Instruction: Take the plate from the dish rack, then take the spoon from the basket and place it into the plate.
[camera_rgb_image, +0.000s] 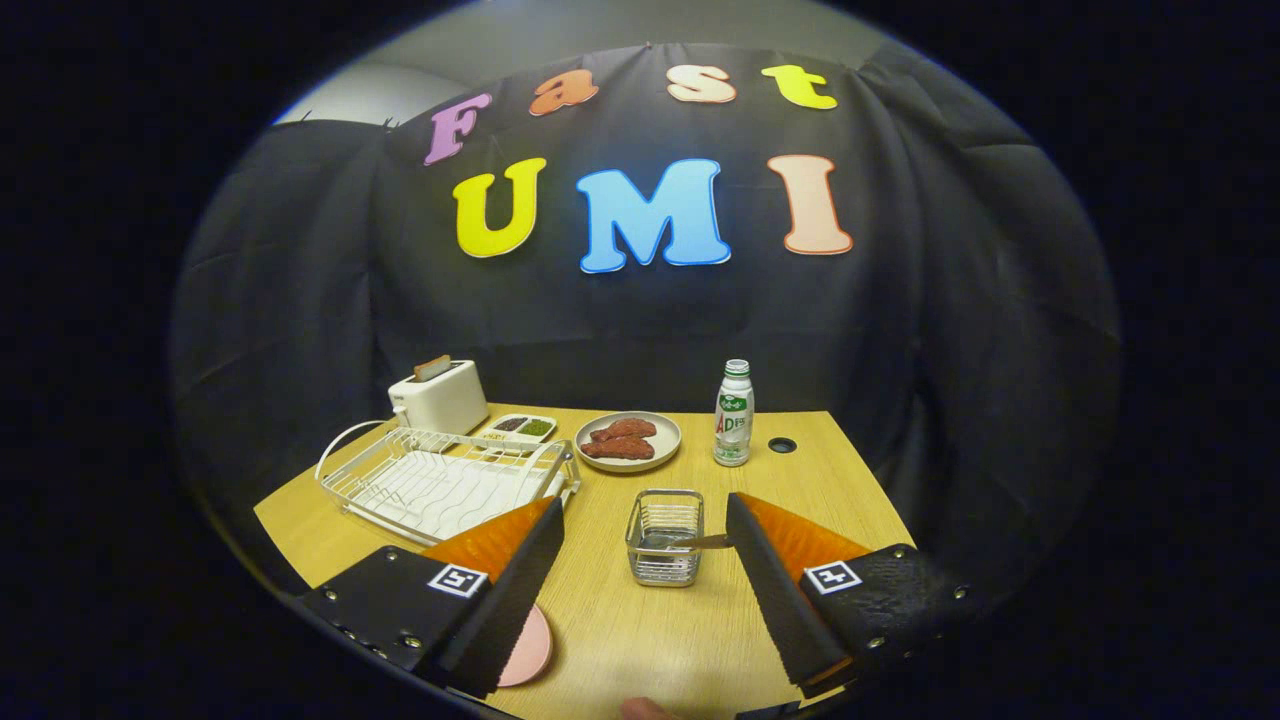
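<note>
The tool (645, 590) hangs over the near part of the desk (800, 470) with its fingers spread wide and nothing between them. The pink plate (528, 645) already lies flat on the desk, partly hidden under the left finger (505, 580), so the dish rack (440, 485) beyond it stands bare. By that, the plate step looks done and the spoon is what remains.

The wire basket (664, 535) stands just ahead of the fingers, in line with the gap and slightly toward the right finger. The spoon (700, 542) sits in it with its handle leaning out over the rim toward the right finger's tip, nearly touching it; its bowl end is down in the basket and hard to make out. The handle's long axis runs roughly across the gap, so the tool likely needs to advance and turn to close across it, then carry it back and left to the plate.
</note>
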